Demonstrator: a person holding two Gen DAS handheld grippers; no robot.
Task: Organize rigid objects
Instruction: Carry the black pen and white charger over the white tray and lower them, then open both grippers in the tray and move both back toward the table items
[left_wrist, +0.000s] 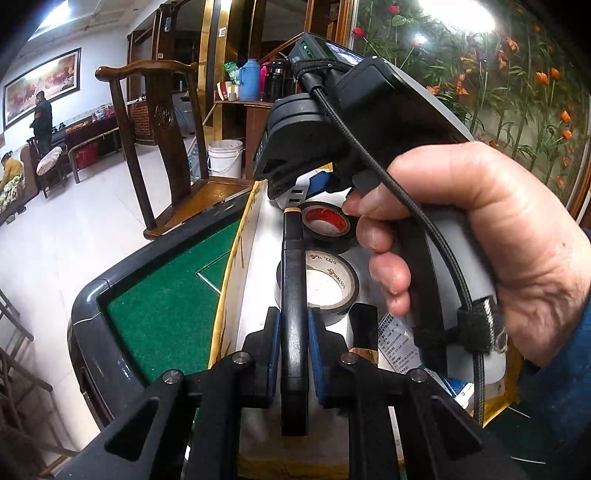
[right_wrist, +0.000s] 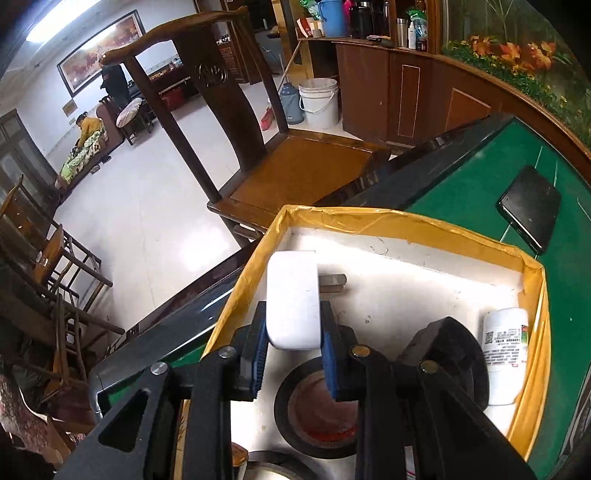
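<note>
The charger (right_wrist: 293, 301) sits clenched in my right claw (right_wrist: 291, 345), long axis running away from me, hanging just above the box (right_wrist: 373, 218) floor near its far left corner. My left claw (left_wrist: 293, 345) grips a thin black bar (left_wrist: 293, 295) edge-on over the tape rolls (left_wrist: 325, 280), right beside it.

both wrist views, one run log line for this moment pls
left claw: shut on black flat device | right claw: shut on white plug block | over box, tape rolls inside
</note>
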